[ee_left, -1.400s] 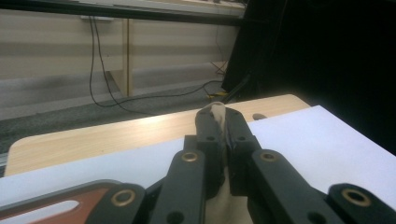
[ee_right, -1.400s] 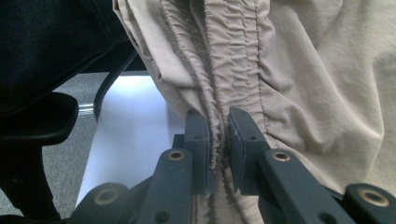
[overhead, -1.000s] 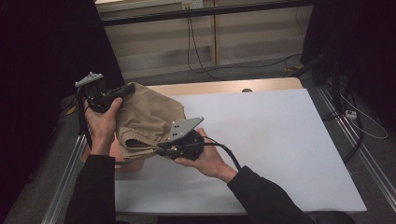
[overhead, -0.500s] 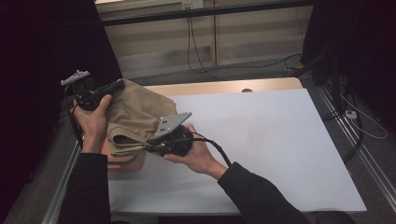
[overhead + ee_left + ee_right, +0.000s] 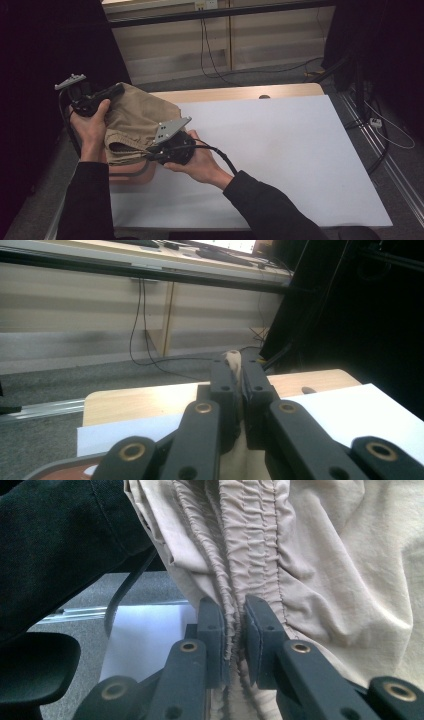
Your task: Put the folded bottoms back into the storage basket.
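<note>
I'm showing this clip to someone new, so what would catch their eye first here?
Likely the tan garment bunched at the table's left edge, held up between two grippers. The right gripper is shut on its gathered elastic waistband, and the left gripper pinches a fold at the far side. Under it lies a reddish-brown tray.

A soft tan cloth garment with a gathered stretchy waistband (image 5: 135,122) is held up at the left end of the white table (image 5: 280,150). It is bunched and wrinkled, and hangs in loose folds. One far edge of it is pinched in the left claw (image 5: 238,371), where a small bit of tan cloth is seen poking up between the jaws. The ruffled waistband (image 5: 250,555) is pinched in the right claw (image 5: 234,625). The open waist is turned toward the person.
</note>
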`<state>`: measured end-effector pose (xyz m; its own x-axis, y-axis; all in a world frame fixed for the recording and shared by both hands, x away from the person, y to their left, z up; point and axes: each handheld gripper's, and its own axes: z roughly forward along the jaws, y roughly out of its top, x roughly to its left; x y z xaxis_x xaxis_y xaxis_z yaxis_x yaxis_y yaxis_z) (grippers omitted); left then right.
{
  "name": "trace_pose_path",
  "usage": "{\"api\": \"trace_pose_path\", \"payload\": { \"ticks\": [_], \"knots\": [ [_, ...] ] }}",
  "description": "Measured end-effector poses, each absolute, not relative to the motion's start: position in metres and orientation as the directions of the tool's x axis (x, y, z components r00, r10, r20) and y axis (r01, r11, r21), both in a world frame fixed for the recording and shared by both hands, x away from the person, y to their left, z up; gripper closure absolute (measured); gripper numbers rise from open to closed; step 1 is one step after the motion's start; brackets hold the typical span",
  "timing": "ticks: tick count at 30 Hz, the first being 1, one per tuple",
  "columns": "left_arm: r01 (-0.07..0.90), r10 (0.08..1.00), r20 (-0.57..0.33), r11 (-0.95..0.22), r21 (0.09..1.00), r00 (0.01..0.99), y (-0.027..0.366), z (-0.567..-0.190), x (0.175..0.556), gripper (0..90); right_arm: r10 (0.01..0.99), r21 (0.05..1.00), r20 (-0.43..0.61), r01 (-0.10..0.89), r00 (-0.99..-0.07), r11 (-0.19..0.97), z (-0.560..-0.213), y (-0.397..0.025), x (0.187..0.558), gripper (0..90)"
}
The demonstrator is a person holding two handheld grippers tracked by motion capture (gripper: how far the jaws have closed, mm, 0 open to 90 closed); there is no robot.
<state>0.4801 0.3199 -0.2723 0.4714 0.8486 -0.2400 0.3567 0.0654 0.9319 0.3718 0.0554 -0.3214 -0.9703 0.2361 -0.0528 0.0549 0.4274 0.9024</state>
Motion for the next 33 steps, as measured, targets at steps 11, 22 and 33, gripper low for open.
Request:
{"api": "trace_pose_path", "payload": {
  "ticks": [11,22,33],
  "knots": [
    [0.357,0.858,-0.257,0.094,0.929,0.444,0.338,-0.269,0.487,87.2,0.238,0.897,-0.076,0.038,-0.968,0.44,-0.315,0.075,0.375,79.4],
    [0.356,0.869,-0.262,0.108,0.928,0.419,0.358,-0.271,0.488,87.2,0.244,0.896,-0.085,0.032,-0.966,0.442,-0.314,0.097,0.378,79.5],
    [0.377,0.875,-0.258,0.095,0.921,0.409,0.378,-0.283,0.495,87.2,0.268,0.89,-0.094,0.04,-0.959,0.455,-0.325,0.119,0.375,79.4]
  ]
}}
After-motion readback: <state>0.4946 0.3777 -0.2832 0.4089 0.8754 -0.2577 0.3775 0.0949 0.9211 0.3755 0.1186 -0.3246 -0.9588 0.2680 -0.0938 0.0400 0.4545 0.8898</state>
